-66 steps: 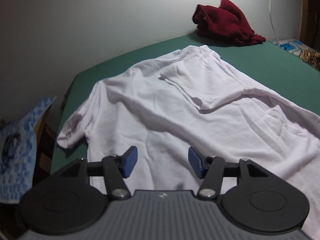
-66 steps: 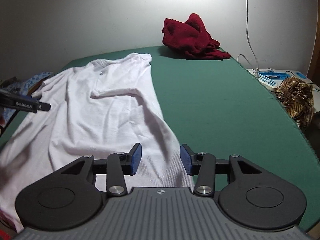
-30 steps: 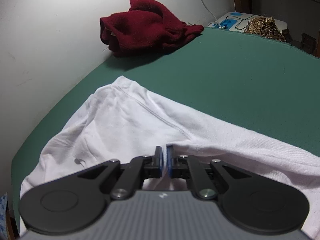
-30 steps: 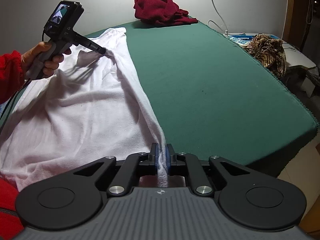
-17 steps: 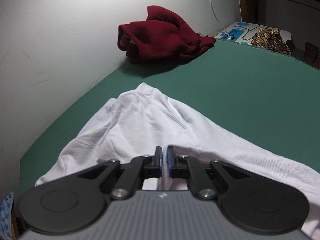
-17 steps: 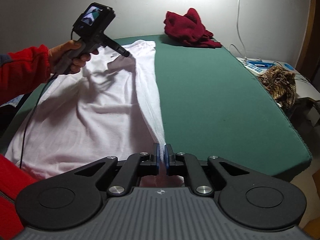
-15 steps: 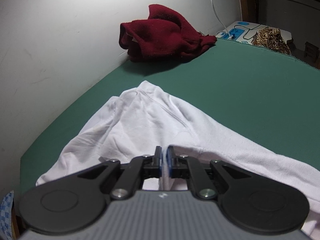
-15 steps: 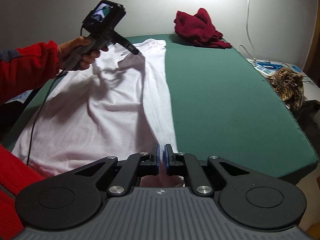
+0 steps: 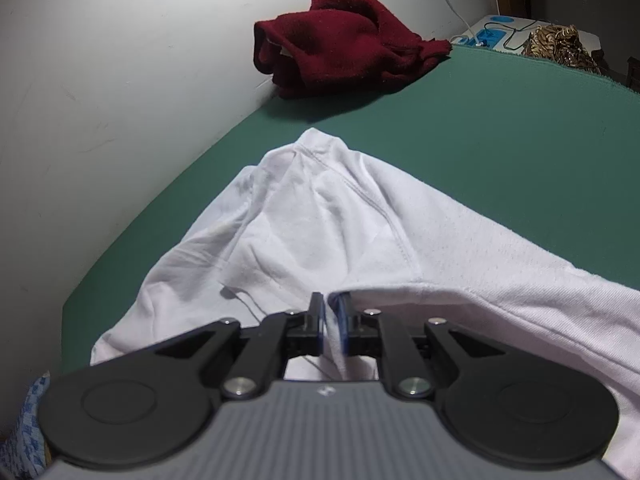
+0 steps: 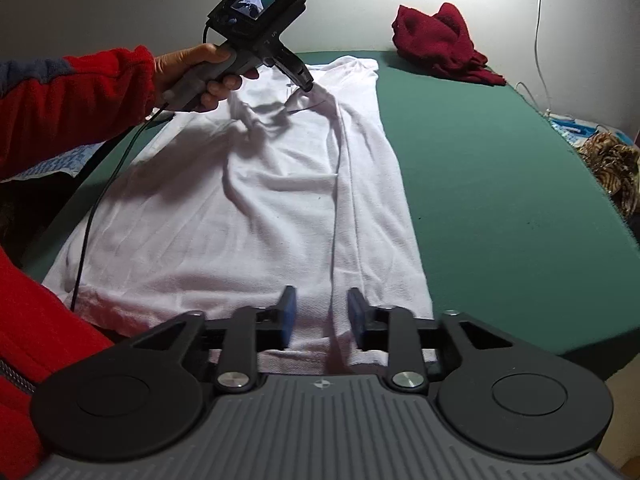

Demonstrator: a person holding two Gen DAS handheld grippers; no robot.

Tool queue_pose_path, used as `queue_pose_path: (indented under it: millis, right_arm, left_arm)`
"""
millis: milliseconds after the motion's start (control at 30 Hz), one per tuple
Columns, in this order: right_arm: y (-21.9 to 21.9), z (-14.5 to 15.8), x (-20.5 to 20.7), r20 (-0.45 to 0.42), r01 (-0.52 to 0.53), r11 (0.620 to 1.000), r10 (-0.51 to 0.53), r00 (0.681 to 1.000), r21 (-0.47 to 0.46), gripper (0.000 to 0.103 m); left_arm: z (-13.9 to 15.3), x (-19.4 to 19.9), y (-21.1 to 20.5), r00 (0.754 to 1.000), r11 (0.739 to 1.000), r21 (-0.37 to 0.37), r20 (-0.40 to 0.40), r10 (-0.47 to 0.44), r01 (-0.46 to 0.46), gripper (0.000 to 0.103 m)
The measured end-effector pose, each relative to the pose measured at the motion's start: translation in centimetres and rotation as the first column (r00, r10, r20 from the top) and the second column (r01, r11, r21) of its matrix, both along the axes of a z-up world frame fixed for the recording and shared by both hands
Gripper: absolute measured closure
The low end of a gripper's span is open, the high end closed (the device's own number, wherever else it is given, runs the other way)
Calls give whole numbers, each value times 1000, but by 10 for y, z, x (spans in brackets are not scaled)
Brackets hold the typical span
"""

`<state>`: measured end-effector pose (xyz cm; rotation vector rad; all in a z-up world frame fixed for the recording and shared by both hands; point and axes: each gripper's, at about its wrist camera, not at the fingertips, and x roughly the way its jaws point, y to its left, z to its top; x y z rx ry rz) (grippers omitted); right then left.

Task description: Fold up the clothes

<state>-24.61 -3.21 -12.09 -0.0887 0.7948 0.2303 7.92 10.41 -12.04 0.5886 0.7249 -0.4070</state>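
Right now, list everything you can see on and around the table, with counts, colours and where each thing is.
shirt: one, white, spread along the table's left side
sweater: one, dark red, bunched at the far edge by the wall
table: one, green cover
patterned cloth: one, brown, off the right edge
power strip: one, blue and white, beside that cloth
left gripper: black, nearly shut, shirt fabric between the pads
right gripper: black, jaws just opened, over the hem
sleeve: red
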Motion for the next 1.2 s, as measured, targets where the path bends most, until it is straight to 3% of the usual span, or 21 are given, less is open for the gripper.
queue_pose_path:
  millis: [133, 267, 300, 467, 600, 867, 1000, 1100, 1200]
  right_arm:
    - [4, -13, 3, -8, -5, 994, 4, 1000, -109, 70]
    - [-3, -23, 5, -32, 63, 991, -67, 997, -122, 95]
    - [-5, -21, 4, -27, 78, 992, -81, 996, -103, 97]
    - [-3, 4, -4, 15, 27, 1000, -27, 1000, -5, 98]
    - [6, 12, -7, 18, -38, 999, 38, 999, 24, 98]
    - [17, 3, -2, -12, -120, 982, 123, 992, 147, 97]
    - [23, -11, 1, -72, -129, 986, 137, 988, 106, 97]
    - [23, -25, 4, -139, -118, 987, 133, 981, 108, 93]
    - [21, -14, -4, -91, -133, 984, 144, 985, 122, 91]
  left_arm:
    - [2, -1, -3, 1000, 1000, -7, 4, 2, -2, 91]
    - [7, -1, -2, 1000, 1000, -18, 10, 2, -1, 91]
    - [9, -2, 0, 1000, 1000, -24, 13, 3, -3, 91]
    - [29, -10, 9, 1000, 997, -78, 23, -5, 6, 96]
    - [41, -14, 14, 998, 998, -65, 56, -5, 8, 96]
    - [28, -8, 32, 998, 999, -8, 45, 43, -42, 96]
    - [17, -10, 38, 998, 998, 13, 28, 54, -54, 96]
    - [9, -14, 40, 999, 999, 12, -3, 48, -48, 87]
    - [2, -21, 40, 999, 999, 1, -37, 37, -37, 78]
